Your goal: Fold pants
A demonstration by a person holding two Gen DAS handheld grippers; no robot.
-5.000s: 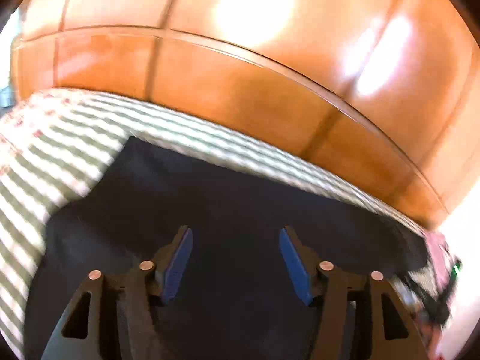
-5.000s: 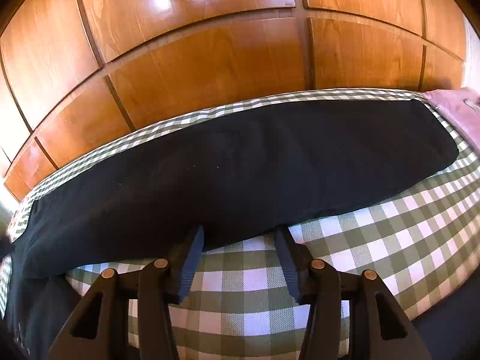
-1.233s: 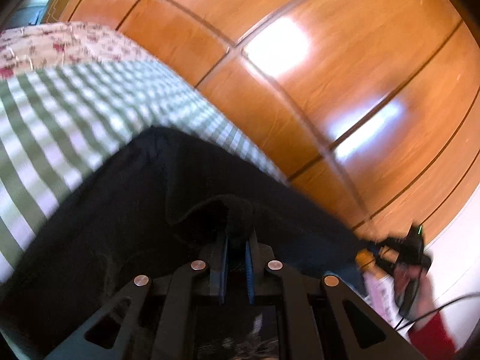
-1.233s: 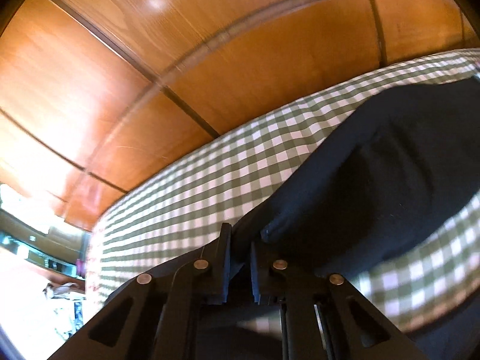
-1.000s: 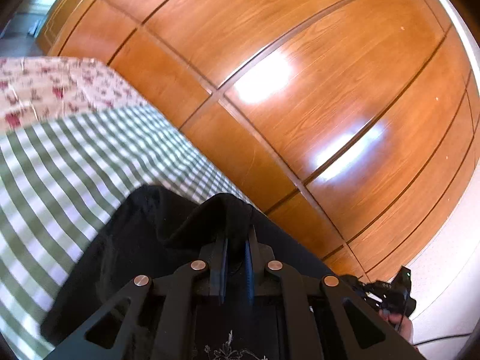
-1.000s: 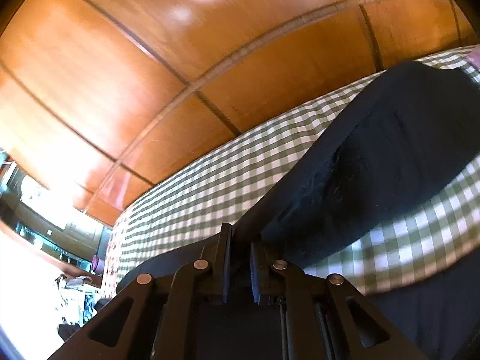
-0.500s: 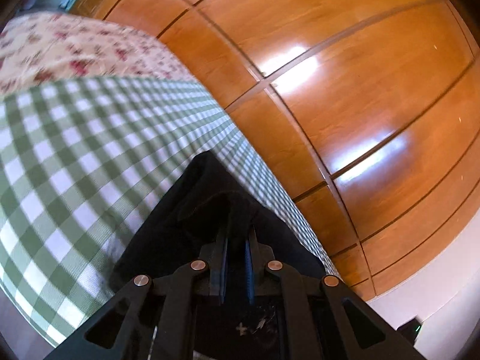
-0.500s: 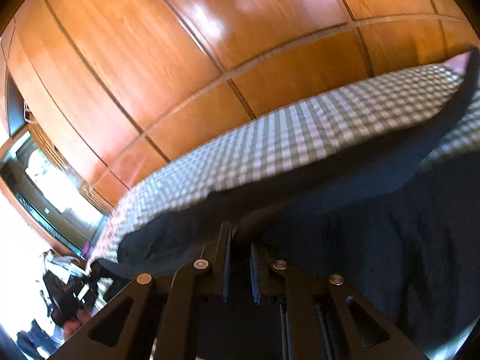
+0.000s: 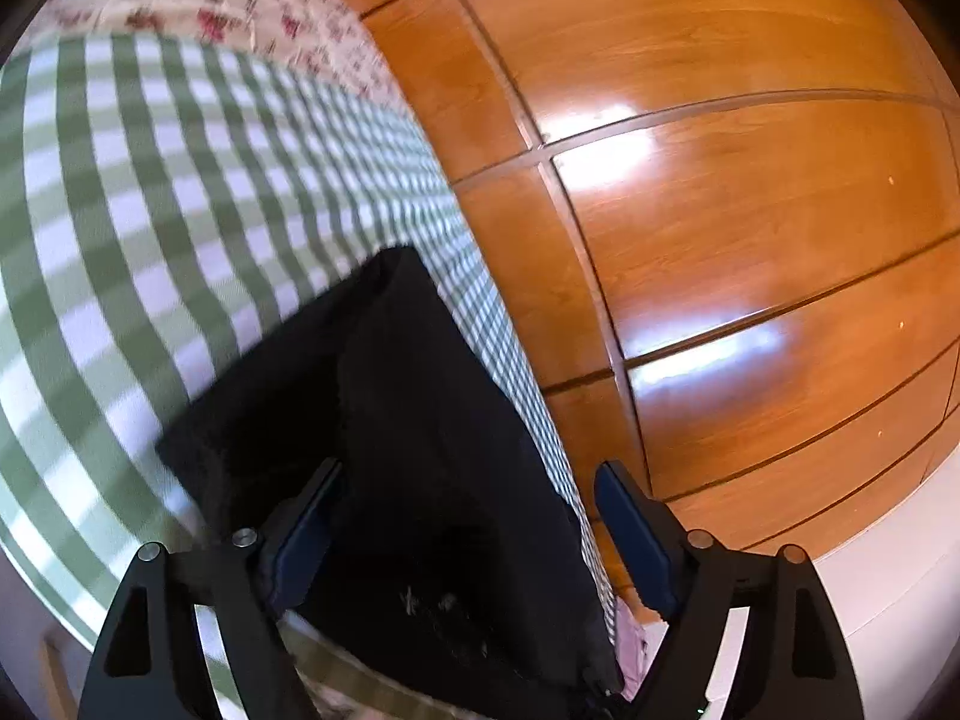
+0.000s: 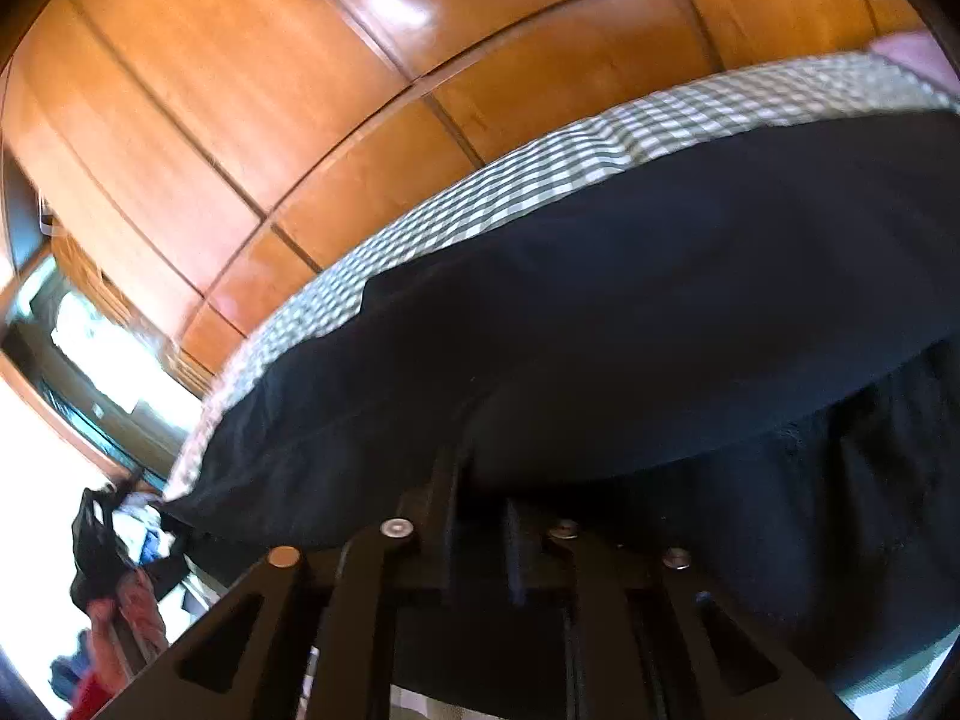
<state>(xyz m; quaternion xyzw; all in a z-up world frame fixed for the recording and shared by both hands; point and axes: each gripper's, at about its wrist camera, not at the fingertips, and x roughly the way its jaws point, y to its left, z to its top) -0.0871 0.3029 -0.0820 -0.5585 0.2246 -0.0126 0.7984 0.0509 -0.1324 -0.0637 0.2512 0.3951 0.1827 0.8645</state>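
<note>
The black pants [image 9: 420,420] lie folded over themselves on the green checked bedcover [image 9: 120,210]. My left gripper [image 9: 468,510] is open, its blue pads apart on either side of the folded cloth, holding nothing. In the right wrist view the pants [image 10: 630,300] fill most of the frame, with a fold edge across the middle. My right gripper [image 10: 480,516] has its jaws close together with black cloth between them; the fingertips are mostly hidden by the dark fabric.
A glossy wooden panelled wall [image 9: 720,210] runs along the far side of the bed. A floral cover [image 9: 210,6] lies beyond the checked one. A pink cloth [image 10: 912,54] sits at the bed's end. Clutter and a bright window [image 10: 108,360] are at the left.
My left gripper has opened and let go of the pants, which now lie folded on the bed. My right gripper has come lower over the folded cloth and stays closed on it.
</note>
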